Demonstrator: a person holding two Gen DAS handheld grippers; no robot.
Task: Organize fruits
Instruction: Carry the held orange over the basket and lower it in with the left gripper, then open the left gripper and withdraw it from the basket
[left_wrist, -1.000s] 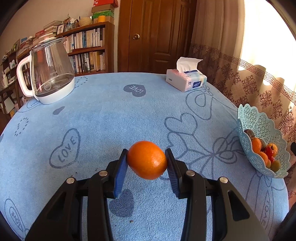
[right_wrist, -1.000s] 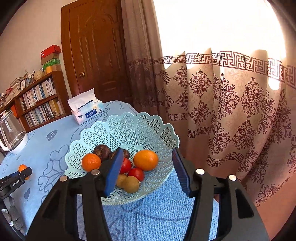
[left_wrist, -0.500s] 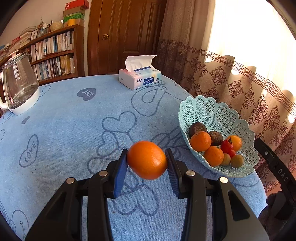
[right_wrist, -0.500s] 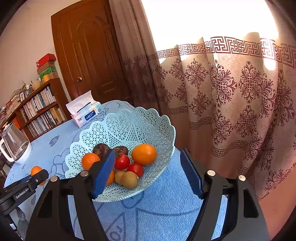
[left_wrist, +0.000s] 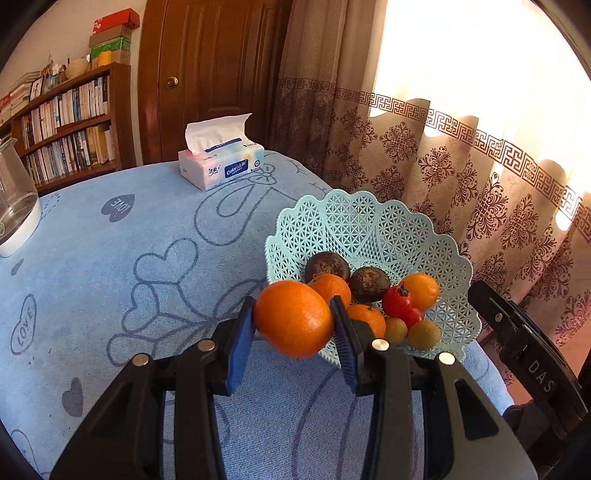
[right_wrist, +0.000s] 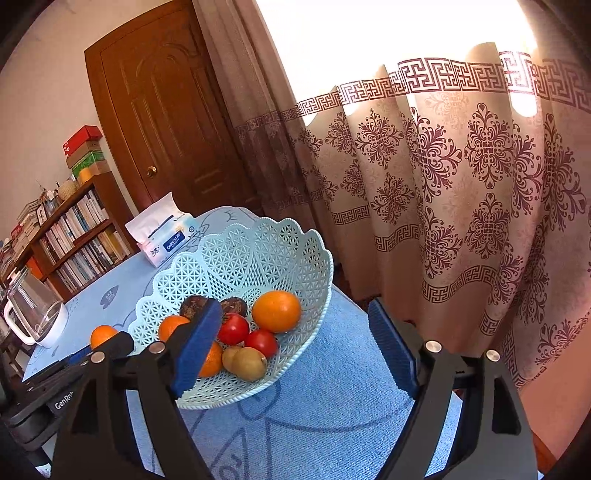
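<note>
My left gripper (left_wrist: 293, 325) is shut on an orange (left_wrist: 294, 318) and holds it above the blue tablecloth, just left of the basket's near rim. The pale green lattice basket (left_wrist: 369, 225) holds oranges, tomatoes, dark round fruits and small brown-yellow fruits. In the right wrist view the basket (right_wrist: 258, 251) stands near the table's right edge, and the held orange (right_wrist: 103, 335) shows at its left with the left gripper. My right gripper (right_wrist: 291, 343) is open and empty, hovering over the basket's near right side.
A tissue box (left_wrist: 221, 166) stands at the far side of the table. A glass kettle (left_wrist: 14, 206) stands at the left. A curtain (right_wrist: 461, 184) hangs close behind the basket at the table's right edge. A bookshelf (left_wrist: 70, 122) and a door are behind.
My left gripper has carried the orange rightward across the table to the basket's near rim. My right gripper has shifted slightly and stays open.
</note>
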